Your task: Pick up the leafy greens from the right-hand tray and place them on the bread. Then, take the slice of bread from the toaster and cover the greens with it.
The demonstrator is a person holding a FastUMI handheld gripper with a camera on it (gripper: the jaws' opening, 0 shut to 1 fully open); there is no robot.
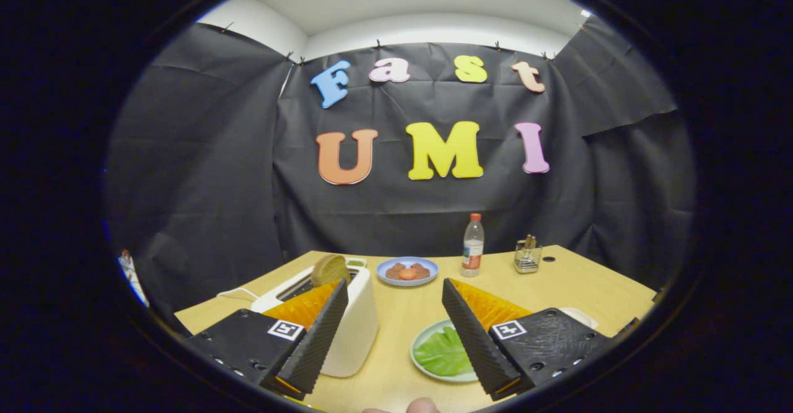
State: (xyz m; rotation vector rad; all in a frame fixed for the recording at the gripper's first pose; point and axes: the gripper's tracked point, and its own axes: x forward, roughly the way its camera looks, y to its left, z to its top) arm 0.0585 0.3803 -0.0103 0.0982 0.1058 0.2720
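Wooden table (557, 283) ahead, and I've got the gripper (393, 301) spread wide, holding nothing, ready for the greens (441, 352) on their plate (419, 342) by my near edge; toaster (356, 326) left with its bread slice (329, 269) up, blue plate (387, 278) waiting toward the far edge

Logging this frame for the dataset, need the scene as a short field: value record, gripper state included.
gripper: open, fingers spread wide, holding nothing
leafy greens: on a light plate, just inside the right finger
toaster: white, beside the left finger
bread slice: standing up out of the toaster slot
blue plate: beyond the fingers, brownish base with a red-orange piece on top
bottle: upright, right of the blue plate
wire basket: right of the bottle
table: light wood
task progress: greens not yet picked up
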